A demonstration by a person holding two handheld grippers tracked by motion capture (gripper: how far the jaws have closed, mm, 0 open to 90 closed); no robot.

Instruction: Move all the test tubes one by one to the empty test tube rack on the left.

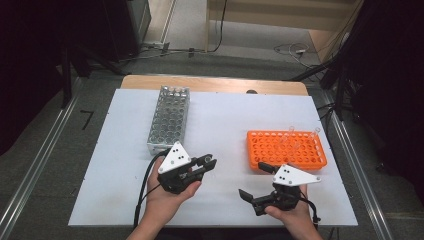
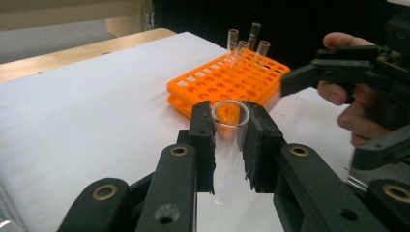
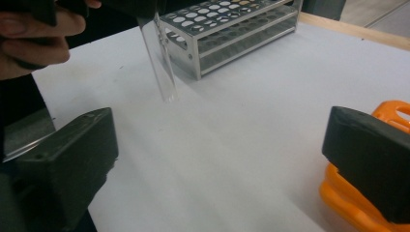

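Observation:
My left gripper (image 1: 207, 163) (image 2: 231, 140) is shut on a clear test tube (image 2: 226, 150), which stands roughly upright between its pads with the open mouth on top. The same tube (image 3: 160, 67) hangs above the white board in the right gripper view, beside the person's hand. To the right, my right gripper (image 1: 255, 181) (image 3: 215, 164) is open wide with nothing between its jaws. An orange tube rack (image 1: 285, 149) (image 2: 227, 79) (image 3: 348, 203) lies just beyond it, with several clear tubes (image 1: 300, 136) (image 2: 247, 42) standing at its far right end.
A metal tube rack (image 1: 169, 120) (image 3: 227, 29) stands at the back left of the white board (image 1: 125, 175). The wooden table edge (image 1: 215, 84) runs behind it. Cables lie on the floor beyond.

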